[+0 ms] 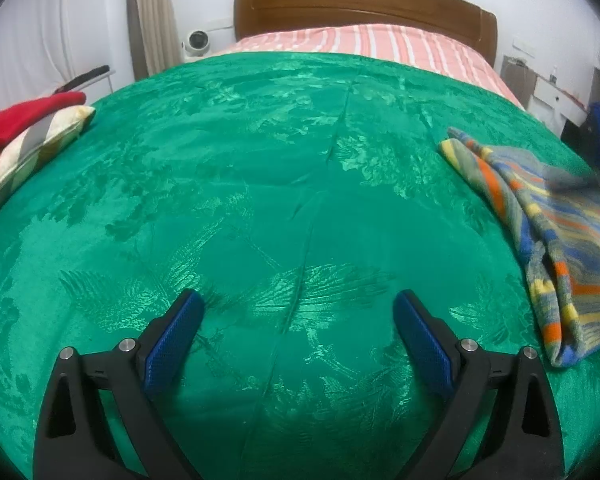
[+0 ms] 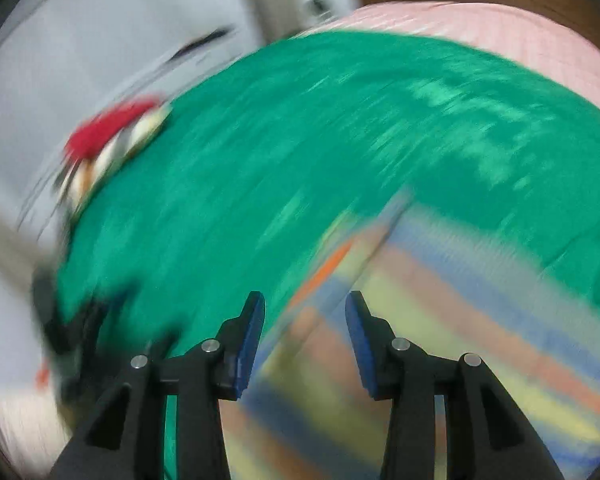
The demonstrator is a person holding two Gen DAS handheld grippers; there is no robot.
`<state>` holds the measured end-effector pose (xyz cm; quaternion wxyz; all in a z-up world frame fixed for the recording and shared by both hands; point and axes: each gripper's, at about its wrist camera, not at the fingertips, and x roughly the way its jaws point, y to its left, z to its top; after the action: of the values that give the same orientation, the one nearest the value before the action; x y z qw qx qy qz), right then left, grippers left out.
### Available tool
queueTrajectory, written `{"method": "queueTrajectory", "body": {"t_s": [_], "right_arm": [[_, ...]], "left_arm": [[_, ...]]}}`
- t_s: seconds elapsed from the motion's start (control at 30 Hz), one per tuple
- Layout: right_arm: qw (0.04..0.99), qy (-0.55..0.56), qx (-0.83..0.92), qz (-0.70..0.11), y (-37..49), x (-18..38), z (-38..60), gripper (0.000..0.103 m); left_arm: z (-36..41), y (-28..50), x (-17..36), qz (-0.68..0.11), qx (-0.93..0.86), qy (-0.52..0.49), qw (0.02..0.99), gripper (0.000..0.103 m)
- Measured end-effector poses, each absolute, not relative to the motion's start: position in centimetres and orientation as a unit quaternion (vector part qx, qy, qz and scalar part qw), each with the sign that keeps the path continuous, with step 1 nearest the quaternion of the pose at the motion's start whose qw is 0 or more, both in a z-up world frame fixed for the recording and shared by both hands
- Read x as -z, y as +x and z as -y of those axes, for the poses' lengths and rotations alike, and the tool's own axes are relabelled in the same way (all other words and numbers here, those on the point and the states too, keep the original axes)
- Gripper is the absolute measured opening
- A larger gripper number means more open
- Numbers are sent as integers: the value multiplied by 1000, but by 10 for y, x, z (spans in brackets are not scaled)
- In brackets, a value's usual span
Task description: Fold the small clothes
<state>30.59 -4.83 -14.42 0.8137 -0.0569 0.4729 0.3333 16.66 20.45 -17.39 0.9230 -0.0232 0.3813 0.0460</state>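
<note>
Left gripper (image 1: 298,304): fingers (image 1: 176,336) wide apart, nothing between them, poised over bare green bedspread (image 1: 260,160).

Right gripper (image 2: 305,310): fingers (image 2: 252,336) narrowly parted, gap empty, pads touching nothing. View heavily blurred. Striped garment (image 2: 440,340) lies directly beneath and ahead of them.

Striped garment (image 1: 548,232): blue, orange, yellow and grey bands; folded flat on the bedspread, at the right side of the bed, well right of the left gripper.

Stack (image 1: 24,136): red item on top of a striped one, at the bed's left edge, well apart from the garment; also seen blurred in the right wrist view (image 2: 112,140).

Bed: pink striped sheet (image 1: 364,42) beyond the bedspread's far edge; wooden headboard (image 1: 364,4) behind it.

Background: white wall, curtain (image 1: 156,16), small round white device (image 1: 198,42) beside the headboard.
</note>
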Motion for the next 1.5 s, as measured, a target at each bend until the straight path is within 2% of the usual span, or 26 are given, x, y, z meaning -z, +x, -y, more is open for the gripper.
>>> {"method": "queueTrajectory", "body": {"t_s": [0.1, 0.23, 0.33, 0.4, 0.53, 0.6, 0.63, 0.73, 0.8, 0.87, 0.9, 0.97, 1.1, 1.2, 1.37, 1.43, 1.5], "right_arm": [[759, -95, -389, -514, 243, 184, 29, 42], [782, -81, -415, -458, 184, 161, 57, 42], [849, -50, -330, -411, 171, 133, 135, 43], [875, -43, -265, -403, 174, 131, 183, 47], [871, -63, -142, -467, 165, 178, 281, 47], [852, -45, -114, -508, 142, 204, 314, 42], [863, -9, -124, -490, 118, 207, 332, 41], [876, 8, -84, -475, 70, 206, 354, 40], [896, 49, -68, -435, 40, 200, 364, 43], [916, 106, -43, -384, 7, 198, 378, 56], [920, 128, -34, -368, -4, 198, 383, 58], [918, 157, -27, -364, -13, 197, 393, 59], [932, 150, -27, -330, -5, 188, 404, 59], [931, 179, -15, -319, -3, 187, 417, 59], [923, 231, -6, -307, -20, 190, 442, 59], [922, 244, -3, -301, -23, 190, 447, 59], [921, 255, -6, -295, -26, 189, 452, 59]], "left_arm": [[-204, 167, 174, -381, -46, -23, 923, 97], [-204, 167, 174, -382, -46, -23, 923, 97], [-203, 167, 174, -382, -47, -23, 922, 98], [-203, 166, 174, -383, -47, -23, 922, 98], [-202, 168, 174, -388, -52, -17, 920, 99], [-200, 168, 174, -391, -57, -12, 918, 100], [-198, 168, 174, -393, -60, -7, 917, 100], [-196, 169, 172, -399, -72, 4, 914, 102], [-194, 166, 166, -409, -87, 9, 908, 100], [-180, 151, 145, -397, -96, 26, 913, 90], [-172, 144, 136, -386, -85, 29, 918, 90], [-135, 127, 112, -363, -29, 47, 930, 91], [2, 100, 86, -355, 141, 136, 914, 92], [102, 83, 93, -360, 253, 186, 878, 91], [227, 82, 130, -375, 333, 258, 826, 82], [258, 92, 146, -383, 332, 270, 819, 76], [274, 103, 158, -392, 329, 263, 818, 53]]}}
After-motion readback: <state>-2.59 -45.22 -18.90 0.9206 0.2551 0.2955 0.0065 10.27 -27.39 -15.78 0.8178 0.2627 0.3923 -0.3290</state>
